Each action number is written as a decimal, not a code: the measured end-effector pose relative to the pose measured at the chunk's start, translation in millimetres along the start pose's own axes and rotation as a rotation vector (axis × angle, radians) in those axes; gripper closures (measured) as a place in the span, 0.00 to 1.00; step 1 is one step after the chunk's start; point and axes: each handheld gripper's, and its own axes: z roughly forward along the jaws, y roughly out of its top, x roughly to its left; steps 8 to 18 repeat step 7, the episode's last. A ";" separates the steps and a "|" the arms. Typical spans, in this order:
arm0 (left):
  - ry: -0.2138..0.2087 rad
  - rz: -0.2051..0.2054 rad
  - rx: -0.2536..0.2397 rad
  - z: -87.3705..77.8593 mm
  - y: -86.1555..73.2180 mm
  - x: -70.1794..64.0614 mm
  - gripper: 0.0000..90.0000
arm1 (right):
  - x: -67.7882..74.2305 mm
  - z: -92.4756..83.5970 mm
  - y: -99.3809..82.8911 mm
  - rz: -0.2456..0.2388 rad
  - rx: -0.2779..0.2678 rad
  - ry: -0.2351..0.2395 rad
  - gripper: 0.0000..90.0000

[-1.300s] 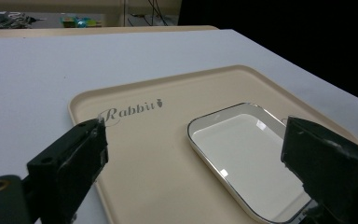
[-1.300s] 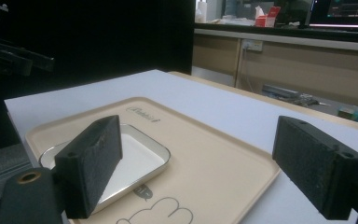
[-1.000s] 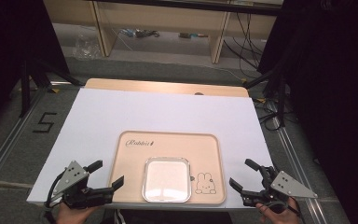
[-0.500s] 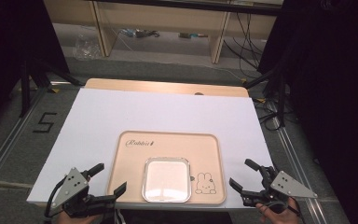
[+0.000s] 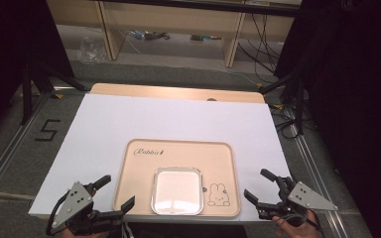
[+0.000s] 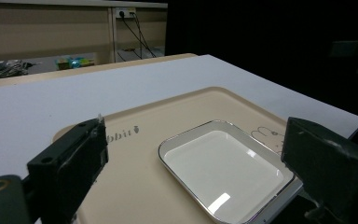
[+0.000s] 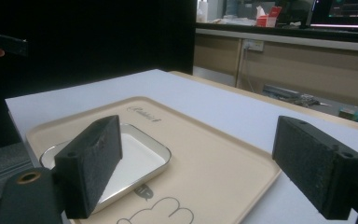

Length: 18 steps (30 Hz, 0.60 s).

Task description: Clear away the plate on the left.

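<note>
A beige tray (image 5: pixel 178 152) printed with "Rabbit" and a rabbit drawing lies near the front edge of the white tabletop (image 5: pixel 178 116). A white square dish (image 5: pixel 176 191) with a shiny rim sits in the tray's front half. My left gripper (image 5: pixel 115 192) is open at the tray's front left corner, holding nothing. My right gripper (image 5: pixel 259 185) stands open just right of the tray. In the left gripper view, the left gripper (image 6: pixel 198 140) frames the dish (image 6: pixel 223 168) on the tray (image 6: pixel 168 112). In the right gripper view, the right gripper (image 7: pixel 200 133) looks across the tray (image 7: pixel 205 154) to the dish (image 7: pixel 126 161).
The white board covers a wooden table whose far edge (image 5: pixel 178 91) shows. A black "5" (image 5: pixel 47 130) marks the floor at left. Black stand legs (image 5: pixel 30 84) rise at both sides. Shelves and cables (image 5: pixel 258 29) lie behind the table.
My left gripper has drawn back slightly toward the front edge of the table, still open. The right gripper, tray and dish have stayed put.
</note>
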 end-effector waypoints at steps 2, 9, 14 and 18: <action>-0.002 -0.009 0.010 0.8 -0.3 1.0 0.07 | 0.1 0.0 -0.1 0.000 0.001 0.000 0.18; -0.003 -0.006 0.012 1.2 -0.5 0.7 0.07 | 0.1 0.0 -0.1 -0.001 0.000 -0.001 0.18; -0.003 -0.006 0.012 1.2 -0.5 0.7 0.07 | 0.1 0.0 -0.1 -0.001 0.000 -0.001 0.18; -0.003 -0.006 0.012 1.2 -0.5 0.7 0.07 | 0.1 0.0 -0.1 -0.001 0.000 -0.001 0.18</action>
